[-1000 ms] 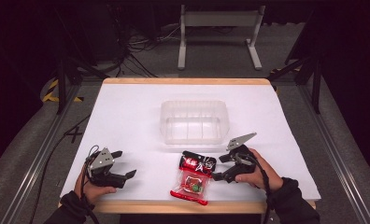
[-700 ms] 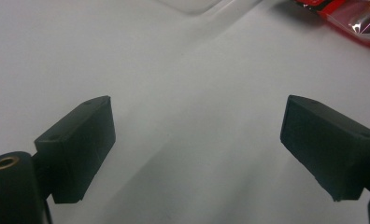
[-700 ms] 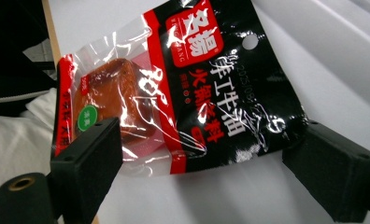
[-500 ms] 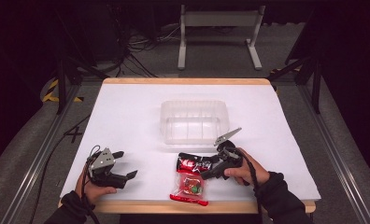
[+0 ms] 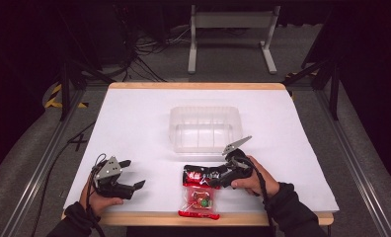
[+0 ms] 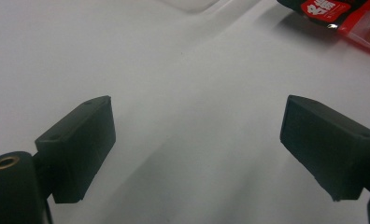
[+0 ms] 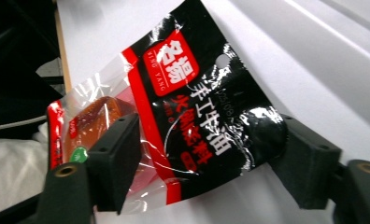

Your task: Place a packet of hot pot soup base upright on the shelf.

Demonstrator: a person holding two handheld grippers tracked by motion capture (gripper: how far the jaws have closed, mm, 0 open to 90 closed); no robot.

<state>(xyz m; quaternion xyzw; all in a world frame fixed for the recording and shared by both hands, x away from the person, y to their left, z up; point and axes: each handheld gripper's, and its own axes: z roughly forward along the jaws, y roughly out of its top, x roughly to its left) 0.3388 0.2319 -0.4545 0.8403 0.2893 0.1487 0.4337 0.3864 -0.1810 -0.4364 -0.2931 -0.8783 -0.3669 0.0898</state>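
A black and red sauce packet point(image 5: 197, 174) point(image 7: 197, 98) lies on the white table point(image 5: 134, 123) near its front edge. My right gripper point(image 5: 214, 177) point(image 7: 209, 126) reaches in from the right; its jaws have just been closing with the packet between them. Both pads now touch the packet's edges, and the edge at the right pad is crumpled. A clear packet with a red border point(image 5: 199, 201) lies just in front of it. My left gripper point(image 5: 134, 173) point(image 6: 197, 116) rests open at the front left, with bare table between its jaws.
A clear plastic container point(image 5: 206, 128) stands in the middle of the table, just behind my right gripper. The table's wooden front edge point(image 5: 149, 218) runs close below both hands. Dark floor, metal rails and cables surround the table.
My right gripper slid left from beside the black packet until the packet sat between its jaws, and the jaws narrowed onto it. The left gripper kept still.
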